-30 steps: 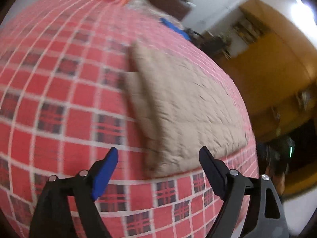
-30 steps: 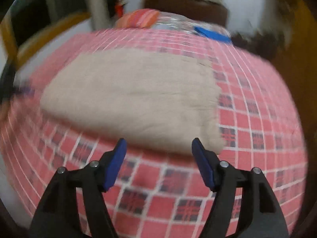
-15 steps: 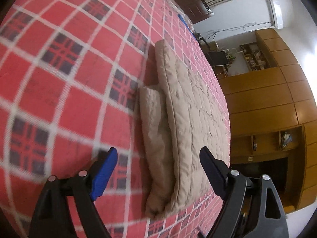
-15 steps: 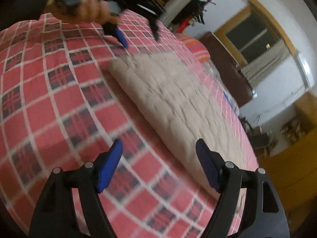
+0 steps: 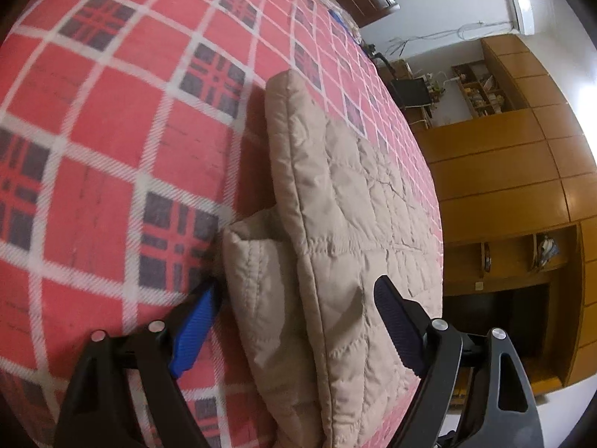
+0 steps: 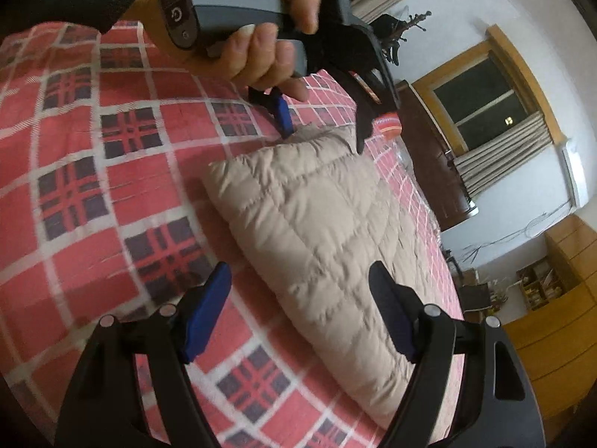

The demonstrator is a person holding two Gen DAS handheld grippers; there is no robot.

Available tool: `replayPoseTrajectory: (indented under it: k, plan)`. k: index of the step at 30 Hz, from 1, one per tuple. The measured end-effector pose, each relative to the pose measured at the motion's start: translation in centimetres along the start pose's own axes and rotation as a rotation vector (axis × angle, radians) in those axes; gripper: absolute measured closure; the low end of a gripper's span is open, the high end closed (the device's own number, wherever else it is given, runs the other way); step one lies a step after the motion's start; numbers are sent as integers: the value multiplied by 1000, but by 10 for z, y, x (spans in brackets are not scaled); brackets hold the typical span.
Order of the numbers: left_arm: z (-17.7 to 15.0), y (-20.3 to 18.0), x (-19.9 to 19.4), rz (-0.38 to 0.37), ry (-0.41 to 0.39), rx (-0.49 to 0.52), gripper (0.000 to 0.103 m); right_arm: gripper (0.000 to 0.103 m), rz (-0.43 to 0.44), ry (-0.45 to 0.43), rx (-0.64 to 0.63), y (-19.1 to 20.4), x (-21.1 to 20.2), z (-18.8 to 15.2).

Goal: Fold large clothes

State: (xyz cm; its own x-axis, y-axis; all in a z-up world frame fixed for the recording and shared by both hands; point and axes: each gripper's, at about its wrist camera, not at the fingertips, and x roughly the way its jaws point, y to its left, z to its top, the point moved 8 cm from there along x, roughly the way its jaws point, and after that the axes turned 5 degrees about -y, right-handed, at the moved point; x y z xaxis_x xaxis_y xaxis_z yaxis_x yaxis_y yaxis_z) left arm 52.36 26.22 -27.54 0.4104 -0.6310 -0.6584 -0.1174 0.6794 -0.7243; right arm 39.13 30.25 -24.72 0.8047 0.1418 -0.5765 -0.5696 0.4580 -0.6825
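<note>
A beige quilted jacket [image 5: 335, 205] lies folded flat on a red plaid bedspread [image 5: 112, 130]. My left gripper [image 5: 298, 321] is open and low, its fingers straddling the jacket's layered near edge. In the right wrist view the same jacket [image 6: 317, 216] stretches away across the bedspread [image 6: 93, 149]. My right gripper [image 6: 300, 315] is open, with the jacket's long edge between its fingers. A hand [image 6: 261, 56] holds the left gripper [image 6: 322, 132] at the jacket's far corner, fingertips down at the fabric.
Wooden cabinets [image 5: 503, 171] stand past the bed's right side. An orange pillow [image 6: 388, 125] and a dark headboard [image 6: 429, 149] are at the far end, below a window [image 6: 481, 100]. Bare bedspread spreads out to the left of the jacket.
Both grippers dropped lower and closer to the jacket. The left one now straddles its edge. The right view swung round and now shows the left gripper at the far corner.
</note>
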Motion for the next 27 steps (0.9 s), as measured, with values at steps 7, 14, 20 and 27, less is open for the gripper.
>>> replayPoseTrajectory:
  k: [7, 14, 20, 27]
  plan:
    - [2, 0, 3, 25, 40, 6, 40, 27, -22, -9, -52, 10, 25, 15]
    - [10, -2, 11, 43, 91, 16, 40, 27, -11, -18, -20, 2, 36, 27]
    - [11, -3, 12, 60, 90, 18, 45, 27, -27, -30, -16, 6, 32, 26]
    - [16, -5, 17, 70, 102, 13, 51, 34, -3, -34, 13, 5, 34, 27]
